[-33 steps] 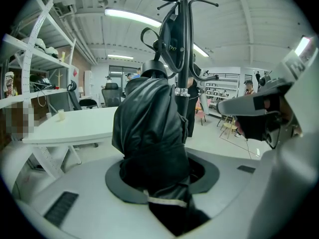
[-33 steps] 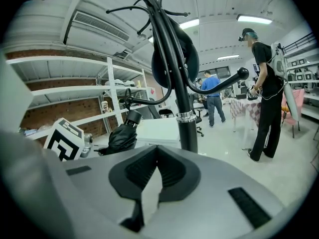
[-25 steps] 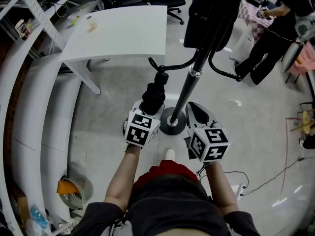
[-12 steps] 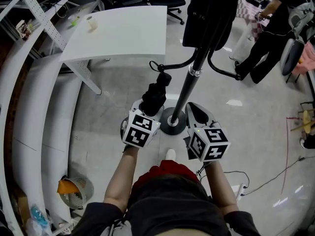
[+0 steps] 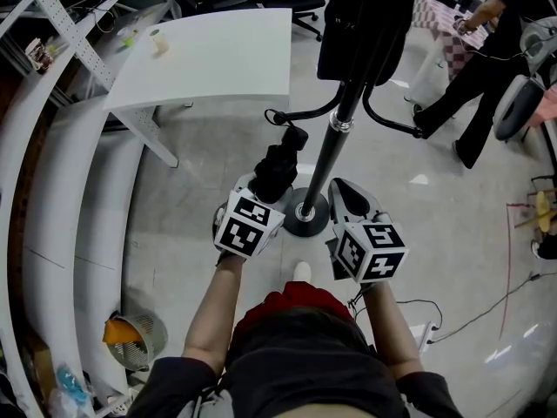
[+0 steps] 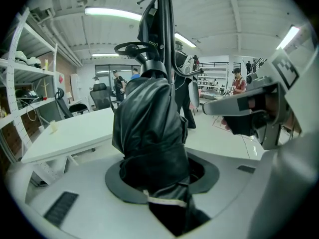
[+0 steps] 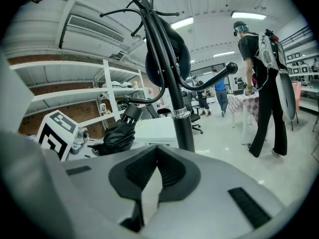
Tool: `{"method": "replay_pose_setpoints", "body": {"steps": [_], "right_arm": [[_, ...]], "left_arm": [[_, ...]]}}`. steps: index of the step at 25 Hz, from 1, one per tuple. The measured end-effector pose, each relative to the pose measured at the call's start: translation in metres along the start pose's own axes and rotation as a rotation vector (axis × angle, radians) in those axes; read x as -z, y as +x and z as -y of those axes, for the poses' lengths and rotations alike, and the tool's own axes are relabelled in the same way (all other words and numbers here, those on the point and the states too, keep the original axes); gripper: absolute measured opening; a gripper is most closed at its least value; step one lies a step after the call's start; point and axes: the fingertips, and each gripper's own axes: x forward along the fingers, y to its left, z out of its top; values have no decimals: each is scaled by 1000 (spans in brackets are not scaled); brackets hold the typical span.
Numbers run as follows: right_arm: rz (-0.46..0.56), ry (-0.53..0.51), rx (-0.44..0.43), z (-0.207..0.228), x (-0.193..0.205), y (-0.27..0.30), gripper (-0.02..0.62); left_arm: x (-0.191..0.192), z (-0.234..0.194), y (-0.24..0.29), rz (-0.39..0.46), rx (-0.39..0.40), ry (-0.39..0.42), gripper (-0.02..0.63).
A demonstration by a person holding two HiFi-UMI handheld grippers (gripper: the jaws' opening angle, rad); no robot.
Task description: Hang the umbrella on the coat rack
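A folded black umbrella (image 5: 275,169) stands up out of my left gripper (image 5: 264,193), which is shut on its bundled canopy (image 6: 149,133). Its curved handle (image 5: 280,118) lies close to a lower hook of the black coat rack (image 5: 334,151), just left of the pole. Dark garments (image 5: 359,16) hang from the top of the rack. In the left gripper view the pole (image 6: 167,29) rises right behind the umbrella. To the right of the round base (image 5: 305,217), my right gripper (image 5: 345,195) is shut with nothing in it (image 7: 149,183). The right gripper view has the umbrella (image 7: 117,133) at its left.
A white table (image 5: 218,55) stands at the back left, with metal shelving (image 5: 52,24) beyond it. A person in black (image 5: 474,85) stands at the right near a checked table. Cables (image 5: 470,316) run over the floor at the lower right, and a small fan (image 5: 130,333) lies at the lower left.
The left gripper has rolled slightly and the umbrella's handle has shifted a little up and right towards the rack's lower hook. The right gripper has kept still. The person at the right has moved.
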Motion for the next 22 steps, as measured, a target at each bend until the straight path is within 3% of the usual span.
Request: {"method": "replay_pose_setpoints", "body": {"steps": [22], "right_arm": [[-16, 16, -16, 6, 5, 2, 18]], "left_arm": [[-4, 4, 14, -28, 136, -39, 161]]}}
